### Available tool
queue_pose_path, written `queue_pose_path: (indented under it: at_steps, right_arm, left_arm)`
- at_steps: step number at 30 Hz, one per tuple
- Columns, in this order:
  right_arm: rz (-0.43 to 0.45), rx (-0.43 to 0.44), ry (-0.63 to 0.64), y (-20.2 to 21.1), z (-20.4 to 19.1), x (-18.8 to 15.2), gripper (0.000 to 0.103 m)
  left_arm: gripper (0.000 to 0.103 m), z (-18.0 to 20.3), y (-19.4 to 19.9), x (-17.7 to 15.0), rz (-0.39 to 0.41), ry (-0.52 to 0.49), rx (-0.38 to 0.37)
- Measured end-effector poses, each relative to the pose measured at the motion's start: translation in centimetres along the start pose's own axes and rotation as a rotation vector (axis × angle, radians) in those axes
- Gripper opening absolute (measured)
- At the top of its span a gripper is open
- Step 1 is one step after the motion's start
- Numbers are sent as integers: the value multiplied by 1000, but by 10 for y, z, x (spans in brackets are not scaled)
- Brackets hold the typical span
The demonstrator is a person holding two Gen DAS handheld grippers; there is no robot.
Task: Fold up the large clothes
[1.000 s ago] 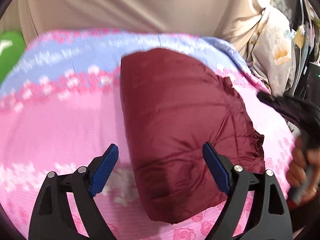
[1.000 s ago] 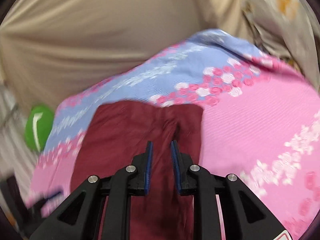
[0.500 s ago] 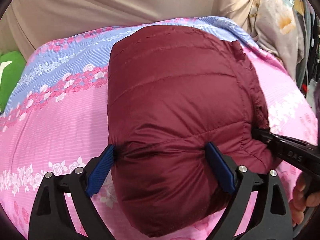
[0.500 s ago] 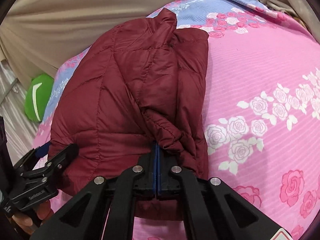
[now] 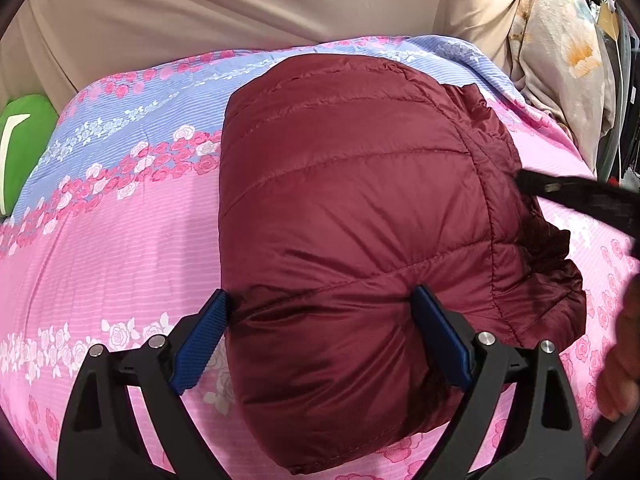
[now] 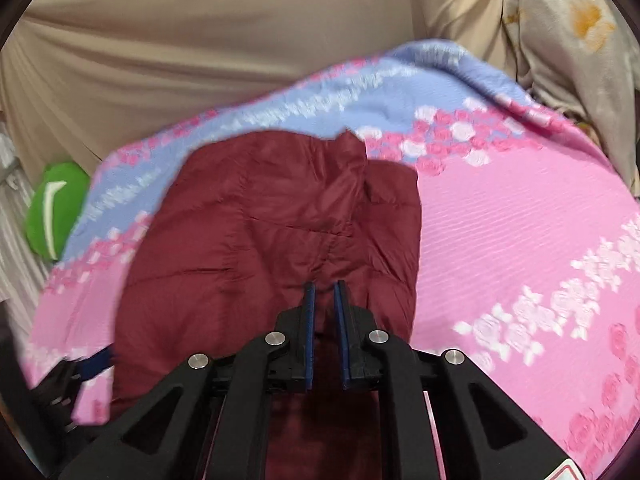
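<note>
- A maroon quilted puffer jacket (image 5: 352, 216) lies folded into a thick bundle on a bed, resting on the bedspread (image 5: 112, 248) roughly in the middle of the left wrist view.
- Its stitched channels run across the top panel; a gathered, ruffled edge (image 5: 560, 280) shows on its right side.
- The left gripper (image 5: 320, 334) sits at the near end of the bundle with its jaws spread wide, one blue pad (image 5: 200, 344) at the jacket's left edge and the other pressed into the puffy fabric further right; they straddle the bundle rather than pinch it.
- The right gripper (image 6: 324, 316) hovers over the jacket's near right part, its jaws nearly closed with a narrow gap between them; nothing is visibly clamped in that gap.
- In the left wrist view the right gripper's black tip (image 5: 560, 192) reaches the jacket's right edge, and part of a hand (image 5: 624, 360) shows at the frame's right border.
- The bedspread is pink with rose bands and turns blue-lilac toward the far side.
- A beige cloth (image 5: 240, 8) hangs behind the bed.
- A green object (image 5: 20, 148) with a white stripe sits at the far left, beside the bed.
- A floral pale fabric (image 5: 568, 52) is bunched at the far right.
</note>
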State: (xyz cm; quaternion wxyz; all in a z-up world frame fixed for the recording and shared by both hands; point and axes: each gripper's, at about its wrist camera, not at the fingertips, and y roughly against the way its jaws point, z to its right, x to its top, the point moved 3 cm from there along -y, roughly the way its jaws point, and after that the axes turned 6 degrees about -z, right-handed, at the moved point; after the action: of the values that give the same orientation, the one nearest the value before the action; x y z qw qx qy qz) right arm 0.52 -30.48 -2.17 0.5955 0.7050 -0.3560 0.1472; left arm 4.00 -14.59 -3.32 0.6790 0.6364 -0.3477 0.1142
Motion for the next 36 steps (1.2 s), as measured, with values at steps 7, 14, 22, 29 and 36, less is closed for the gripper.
queue_pose_path:
  at_steps: [7,14,22,29,36]
  right_arm:
    - [-81,6,-54,-45,21,-5,4]
    - [1,38,-104,19,30,-13,53]
    - [-73,126,-53,11,13,-30,25]
    - [-21,120,-98,19,33,-23,7]
    - [-102,148,-140,-5,37,-36,24]
  left_arm:
    - [92,2,-2,2,2,-7,-9]
    - [91,-43,20,17,6,145,-151]
    - [93,-46,10,23,-21,168,-187]
    - [94,-35,-2,20,-31,127,-161]
    - [95,-42,-15,20,-83,164,-229]
